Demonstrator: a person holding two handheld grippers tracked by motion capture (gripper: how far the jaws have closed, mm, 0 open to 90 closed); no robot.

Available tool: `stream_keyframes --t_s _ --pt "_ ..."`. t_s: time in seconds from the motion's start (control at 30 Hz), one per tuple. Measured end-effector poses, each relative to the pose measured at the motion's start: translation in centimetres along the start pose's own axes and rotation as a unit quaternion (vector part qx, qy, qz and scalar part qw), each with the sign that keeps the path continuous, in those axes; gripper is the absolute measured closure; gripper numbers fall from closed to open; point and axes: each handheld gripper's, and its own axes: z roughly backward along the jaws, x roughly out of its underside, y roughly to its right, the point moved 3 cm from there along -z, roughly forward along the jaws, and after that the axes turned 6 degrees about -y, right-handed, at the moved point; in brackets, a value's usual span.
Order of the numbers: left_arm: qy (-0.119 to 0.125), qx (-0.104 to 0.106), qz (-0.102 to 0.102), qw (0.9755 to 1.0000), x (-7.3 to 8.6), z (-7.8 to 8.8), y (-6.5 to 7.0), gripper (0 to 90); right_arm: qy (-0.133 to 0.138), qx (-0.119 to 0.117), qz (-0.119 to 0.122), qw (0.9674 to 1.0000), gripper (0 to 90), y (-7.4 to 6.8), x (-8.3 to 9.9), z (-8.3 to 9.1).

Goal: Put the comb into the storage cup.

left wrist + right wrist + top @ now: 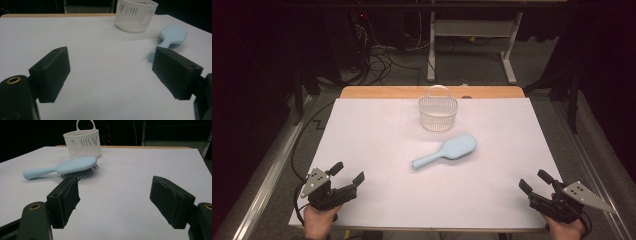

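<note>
Hairbrush (445,152), smooth pale-blue oval, bristles down; slatted round white basket (438,114) near.

In the left gripper view, the top edge cuts off the white basket (136,15), so its handle is out of sight. The left tool (111,72) hides the handle end of the blue hairbrush (172,35) behind one jaw. In the high view, the bristles face down and are hidden, and the person's hands (319,220) are cut off at the bottom. The room behind the bench (377,150) is too dark to tell much.
</note>
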Motion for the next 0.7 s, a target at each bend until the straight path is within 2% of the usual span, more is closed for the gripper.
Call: stream_keyframes --t_s 0.1,0.7 --pt "0.001 0.000 0.002 1.0000 -0.02 -0.01 -0.01 14.2 -0.009 0.000 0.002 1.0000 24.3 -0.05 0.10 -0.06" --pt "0.001 -0.001 0.003 1.0000 0.05 -0.03 -0.05 14.2 -0.009 -0.003 0.004 0.9999 21.8 -0.24 0.03 -0.10"
